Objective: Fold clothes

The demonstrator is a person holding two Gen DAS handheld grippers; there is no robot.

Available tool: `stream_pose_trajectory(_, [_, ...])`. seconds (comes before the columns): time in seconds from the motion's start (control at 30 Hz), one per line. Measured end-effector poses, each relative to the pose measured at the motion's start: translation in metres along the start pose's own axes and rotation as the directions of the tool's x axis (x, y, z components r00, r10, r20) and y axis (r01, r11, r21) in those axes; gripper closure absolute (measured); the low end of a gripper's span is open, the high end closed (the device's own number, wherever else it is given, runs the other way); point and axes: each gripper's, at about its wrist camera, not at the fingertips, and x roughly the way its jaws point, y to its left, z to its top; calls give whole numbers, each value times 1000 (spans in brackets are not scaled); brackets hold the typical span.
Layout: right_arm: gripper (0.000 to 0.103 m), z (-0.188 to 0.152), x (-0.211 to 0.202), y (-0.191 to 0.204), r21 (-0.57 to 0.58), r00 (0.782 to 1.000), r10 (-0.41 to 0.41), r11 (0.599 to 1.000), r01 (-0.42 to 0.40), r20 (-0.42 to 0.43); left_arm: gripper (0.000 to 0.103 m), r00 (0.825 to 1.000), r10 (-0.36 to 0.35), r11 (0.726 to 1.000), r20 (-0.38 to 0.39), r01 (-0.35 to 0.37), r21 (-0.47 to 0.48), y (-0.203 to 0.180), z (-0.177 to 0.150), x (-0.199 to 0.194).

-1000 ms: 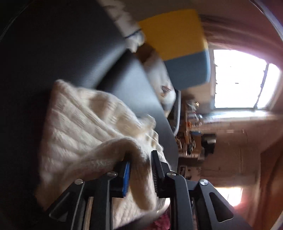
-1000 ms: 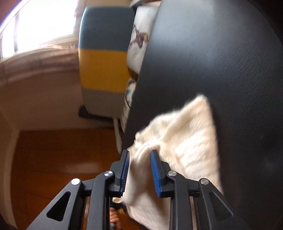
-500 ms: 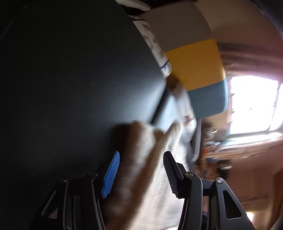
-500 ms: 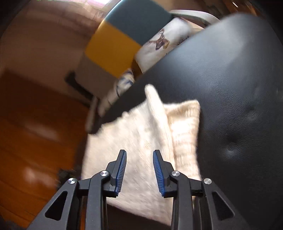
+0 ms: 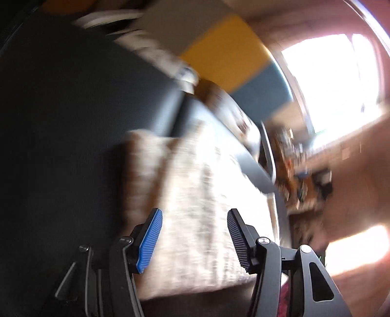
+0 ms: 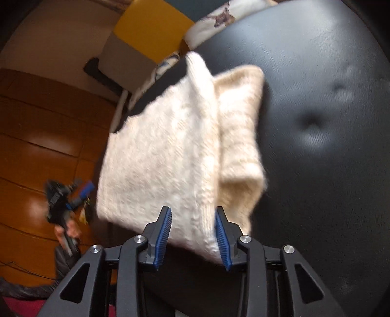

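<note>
A cream knitted sweater (image 6: 165, 151) lies folded on a black leather seat (image 6: 316, 170), one layer lapped over another, its left part reaching past the seat's edge. My right gripper (image 6: 192, 214) hovers at the sweater's near edge. Its jaws are opening and the blue pads (image 6: 163, 234) stand either side of the knit without pressing it. The left wrist view is blurred: the sweater (image 5: 195, 183) shows beyond my left gripper (image 5: 195, 219), whose jaws are opening wide with nothing pinched. In the right wrist view a hand holds the left gripper (image 6: 65, 200) off the seat's left side.
Behind the seat stands a chair with grey, yellow and teal panels (image 6: 151, 22), with a patterned cushion (image 6: 214, 19) next to it. Wooden floor (image 6: 36, 122) lies to the left. A bright window (image 5: 329, 80) and a cluttered shelf (image 5: 292, 170) are at the right.
Both grippers held folds of the sweater a second ago. They have since let go, spread their jaws and drawn back, and the sweater now rests folded on the seat.
</note>
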Motion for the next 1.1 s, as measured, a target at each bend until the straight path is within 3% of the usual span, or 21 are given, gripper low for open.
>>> stream_pose_trajectory(0.07, [67,2,3,-3,-24,1000,4,1000,-4,-15,46,998,-14,985,-60,24,170,-48,9,28])
stream_pose_trajectory(0.1, [67,3,4,-4,-38,1000,6,999,-7,-21,46,996,-20,963,-91,44,266,-75,11,45])
stream_pose_trajectory(0.17, [67,3,3,-6,-52,999,15,999,-16,-29,45,988,-24,885,-153,92,456,-128,16,83])
stream_pose_trajectory(0.23, [67,4,2,-10,-66,999,26,997,-28,-35,44,976,-4,802,-218,133,582,-166,20,121])
stream_pose_trajectory(0.33, [67,7,5,-5,-117,998,31,992,-37,-52,44,952,59,734,-301,163,659,-198,36,180])
stream_pose_trajectory(0.53, [67,12,6,-8,-138,994,68,987,-79,-82,43,895,140,709,-424,208,673,-213,59,269])
stream_pose_trajectory(0.63, [67,12,4,-10,-147,993,75,985,-89,-96,43,865,193,669,-464,230,707,-210,46,281])
stream_pose_trajectory(0.73, [67,11,0,-12,-156,993,71,984,-86,-99,43,854,230,621,-466,240,746,-214,38,291])
stream_pose_trajectory(0.8, [67,9,-5,-9,-190,996,54,979,-68,-77,44,848,227,623,-480,252,740,-214,38,294])
stream_pose_trajectory(0.83, [67,8,-5,-6,-215,997,42,975,-55,-63,48,849,230,618,-476,251,745,-213,37,293])
stream_pose_trajectory(0.9, [68,5,-5,-1,-258,999,21,966,-31,-44,77,858,246,602,-450,229,765,-214,36,291])
stream_pose_trajectory(0.93, [80,4,-4,2,-279,999,2,960,-13,-40,95,864,255,594,-435,215,775,-214,35,290])
stream_pose_trajectory(1.03, [95,0,-8,8,-297,999,-9,955,-1,-32,96,899,241,576,-366,172,799,-217,30,273])
stream_pose_trajectory(1.1, [95,-5,-24,17,-328,998,50,943,-55,-24,97,928,201,574,-315,149,805,-225,30,258])
